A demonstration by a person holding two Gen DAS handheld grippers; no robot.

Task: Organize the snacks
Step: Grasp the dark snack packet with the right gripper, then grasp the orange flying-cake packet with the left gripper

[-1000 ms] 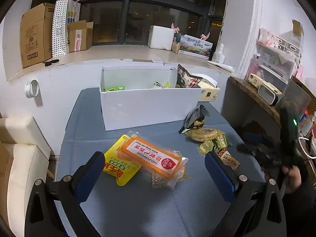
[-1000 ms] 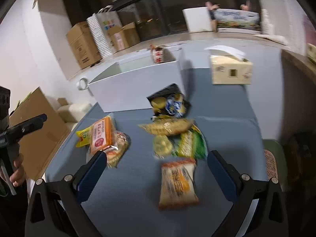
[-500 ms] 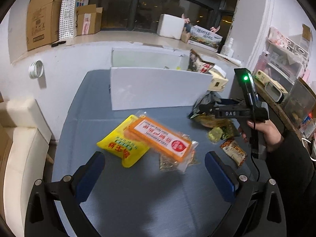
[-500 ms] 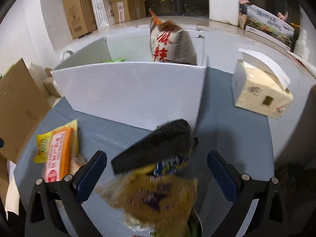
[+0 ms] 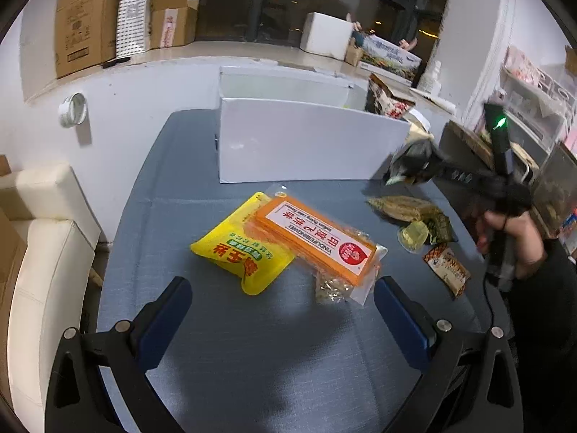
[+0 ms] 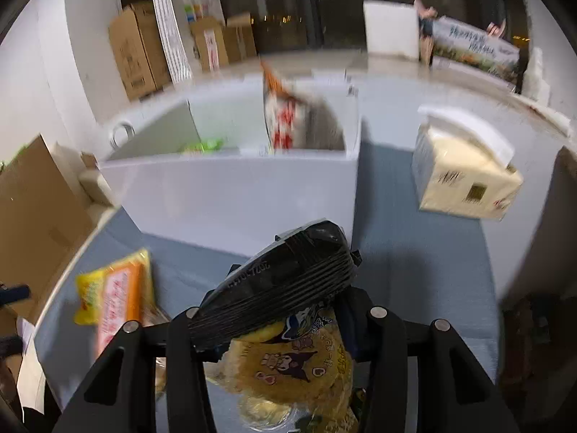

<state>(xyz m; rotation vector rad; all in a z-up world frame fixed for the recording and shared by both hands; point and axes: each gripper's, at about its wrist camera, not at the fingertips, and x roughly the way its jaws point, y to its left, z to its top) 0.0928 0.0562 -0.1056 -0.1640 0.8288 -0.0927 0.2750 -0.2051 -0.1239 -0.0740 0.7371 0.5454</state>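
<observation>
My right gripper point(image 6: 277, 324) is shut on a black and yellow snack bag point(image 6: 285, 281) and holds it above the table in front of the white box point(image 6: 234, 195). The bag also shows in the left wrist view point(image 5: 411, 162), lifted beside the box's right end point(image 5: 306, 144). A red and white bag point(image 6: 285, 119) stands inside the box. My left gripper point(image 5: 281, 314) is open and empty, just in front of a yellow packet point(image 5: 245, 256) and an orange packet point(image 5: 317, 238) lying on the blue-grey table point(image 5: 252, 353).
Several small snack packs point(image 5: 414, 216) lie at the table's right side. A tissue box point(image 6: 465, 176) stands right of the white box. Cardboard boxes point(image 5: 83, 18) sit on the window ledge. A cream seat point(image 5: 39, 252) is left of the table.
My right gripper has closed on the black and yellow bag and lifted it off the table toward the box. My left gripper has shifted a little closer to the packets, still open.
</observation>
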